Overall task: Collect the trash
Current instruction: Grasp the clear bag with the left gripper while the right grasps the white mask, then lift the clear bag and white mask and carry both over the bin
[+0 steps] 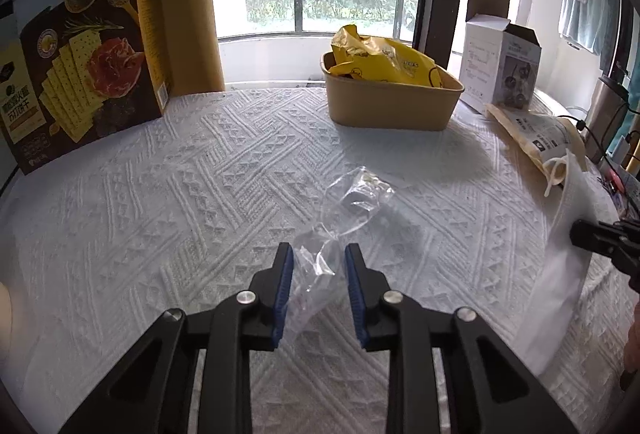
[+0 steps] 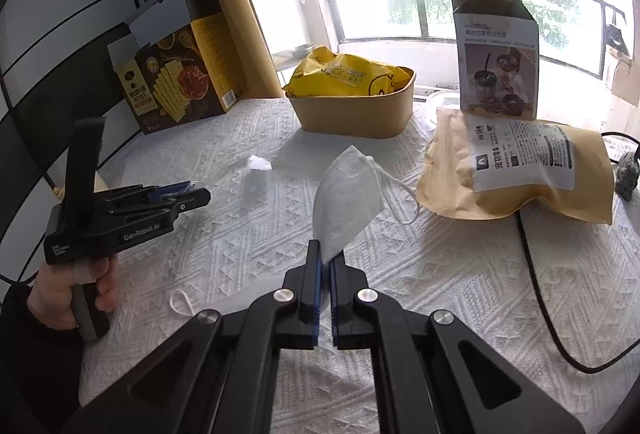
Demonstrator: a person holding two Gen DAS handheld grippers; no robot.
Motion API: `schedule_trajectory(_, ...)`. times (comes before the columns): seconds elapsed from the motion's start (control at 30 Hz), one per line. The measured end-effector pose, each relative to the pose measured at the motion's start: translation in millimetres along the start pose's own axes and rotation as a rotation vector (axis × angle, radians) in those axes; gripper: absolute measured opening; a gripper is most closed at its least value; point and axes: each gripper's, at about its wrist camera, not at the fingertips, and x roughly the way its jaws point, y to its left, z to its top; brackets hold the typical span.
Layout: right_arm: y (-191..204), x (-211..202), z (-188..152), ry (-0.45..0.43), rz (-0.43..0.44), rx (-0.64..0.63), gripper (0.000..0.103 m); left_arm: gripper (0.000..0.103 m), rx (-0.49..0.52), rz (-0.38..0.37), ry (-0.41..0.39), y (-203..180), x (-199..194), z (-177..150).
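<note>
A clear crumpled plastic wrapper (image 1: 344,218) lies on the white textured tablecloth (image 1: 180,194); its near end sits between the blue pads of my left gripper (image 1: 319,256), which is open around it. In the right wrist view the wrapper (image 2: 258,174) shows ahead of the left gripper (image 2: 196,192). My right gripper (image 2: 325,254) is shut on a white face mask (image 2: 346,194) and holds it up above the table; the mask also shows in the left wrist view (image 1: 560,258). A tan paper bowl (image 1: 390,102) at the back holds a yellow wipes packet (image 1: 384,60).
A cracker box (image 1: 80,82) stands at the back left. A white and blue carton (image 1: 500,66) and a tan pouch (image 2: 520,170) sit at the right. A black cable (image 2: 540,282) runs across the right of the table. A window is behind.
</note>
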Motion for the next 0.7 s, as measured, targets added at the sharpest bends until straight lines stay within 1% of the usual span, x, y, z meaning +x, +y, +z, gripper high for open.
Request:
schedule_trajectory(0.13,5.7,1.3,-1.6,0.003,0.016,-0.008,0.003,0.024,0.008,0.013,-0.014,-5.2,-20.6,-8.6)
schedule_trajectory(0.2,6.5,1.5,-2.4,0.003,0.030,-0.001,0.003,0.024,0.010,0.025,-0.035,-7.7,-35.5,-15.8)
schedule_trajectory(0.4,18.3,-2.8,-8.1,0.015,0.068,-0.025,0.003,0.024,-0.012,0.013,-0.063,-13.4,-77.9,-33.7)
schedule_trajectory(0.57,29.4,-20.7,-21.0,0.018,0.083,-0.038,0.003,0.024,-0.004,0.014,-0.090,-23.4,-115.2,-45.8)
schedule_trajectory(0.7,36.8,-40.9,-33.7,0.022,0.083,-0.047,0.003,0.024,-0.026,0.007,-0.110,-29.5,-138.3,-56.7)
